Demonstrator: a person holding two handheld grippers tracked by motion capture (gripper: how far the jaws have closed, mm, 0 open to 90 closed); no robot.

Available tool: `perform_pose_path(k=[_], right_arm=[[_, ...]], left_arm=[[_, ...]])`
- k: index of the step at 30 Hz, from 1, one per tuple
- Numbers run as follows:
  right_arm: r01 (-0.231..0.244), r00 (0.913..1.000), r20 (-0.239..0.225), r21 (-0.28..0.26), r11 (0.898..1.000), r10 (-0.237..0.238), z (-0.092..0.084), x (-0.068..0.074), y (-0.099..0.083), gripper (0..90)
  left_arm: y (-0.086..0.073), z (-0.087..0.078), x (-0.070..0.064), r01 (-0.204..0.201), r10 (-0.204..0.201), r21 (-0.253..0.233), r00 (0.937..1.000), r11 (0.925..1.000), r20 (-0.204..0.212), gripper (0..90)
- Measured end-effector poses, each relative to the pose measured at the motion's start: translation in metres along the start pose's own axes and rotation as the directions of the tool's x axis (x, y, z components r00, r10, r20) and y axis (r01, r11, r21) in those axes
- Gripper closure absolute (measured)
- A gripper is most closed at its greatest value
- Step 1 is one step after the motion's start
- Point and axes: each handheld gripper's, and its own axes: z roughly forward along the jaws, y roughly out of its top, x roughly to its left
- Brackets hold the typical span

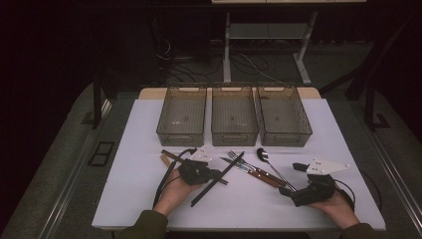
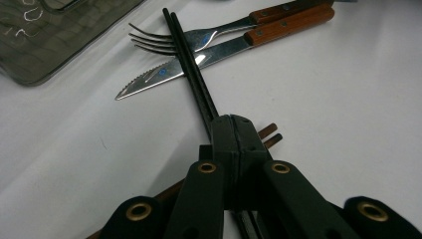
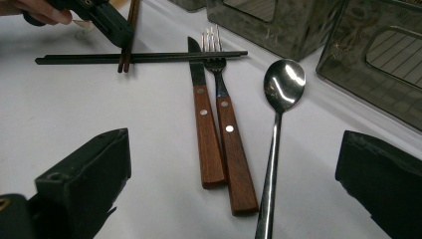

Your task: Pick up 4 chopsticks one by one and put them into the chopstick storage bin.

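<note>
**High view: left claw clamped on the black chopsticks, bins not yet loaded**

High view shows the white surface with three clear bins lined up along its far side, all looking empty. I judge this to be a sorting job, and I am at the first pick: my left claw is closed on the black chopsticks, which lie slanted in front of the middle bin, their far tips resting across the knife and the fork.

Next I would lift them straight up before carrying them to a bin, so the tips do not drag that cutlery. The brown chopsticks sit just under my left claw and could snag.

My right claw hangs open and empty near the spoon, just beside the wooden handles.
</note>
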Motion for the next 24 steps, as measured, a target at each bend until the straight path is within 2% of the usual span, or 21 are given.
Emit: perform_pose_path(k=[7, 11, 15, 17, 19, 23, 24], right_arm=[[-0.001, 1.0000, 0.000, 0.002, 1.000, 0.001, 0.000, 0.000, 0.000, 1.2], [0.001, 1.0000, 0.001, 0.004, 1.000, -0.001, 0.000, 0.000, 0.000, 1.2], [0.000, 1.0000, 0.000, 0.003, 1.000, 0.000, 0.000, 0.001, 0.000, 1.2], [0.002, 1.0000, 0.001, 0.005, 1.000, -0.002, 0.000, 0.000, 0.000, 1.2], [0.004, 1.0000, 0.000, 0.006, 1.000, -0.004, 0.001, 0.001, 0.000, 1.2], [0.003, 1.0000, -0.002, 0.008, 1.000, -0.003, 0.001, 0.001, 0.000, 1.2], [0.003, 1.0000, -0.002, 0.008, 1.000, -0.003, 0.001, 0.001, 0.000, 1.2]], left_arm=[[-0.004, -0.006, -0.004, 0.017, -0.017, 0.018, 0.9998, 0.9997, 0.006, 89.2], [-0.006, -0.003, -0.003, 0.014, -0.014, 0.041, 0.9999, 0.9991, -0.001, 89.3], [-0.004, 0.002, -0.003, 0.024, -0.024, 0.041, 0.9997, 0.9989, -0.001, 89.2], [-0.002, 0.004, -0.001, 0.008, -0.008, 0.044, 1.0000, 0.9990, 0.001, 89.2], [-0.001, 0.005, -0.001, 0.023, -0.023, 0.040, 0.9997, 0.9989, 0.002, 89.2], [0.000, 0.005, 0.003, 0.010, -0.010, 0.046, 0.9999, 0.9989, -0.002, 89.3], [-0.001, 0.005, 0.003, 0.022, -0.021, 0.046, 0.9998, 0.9987, -0.002, 89.3]])
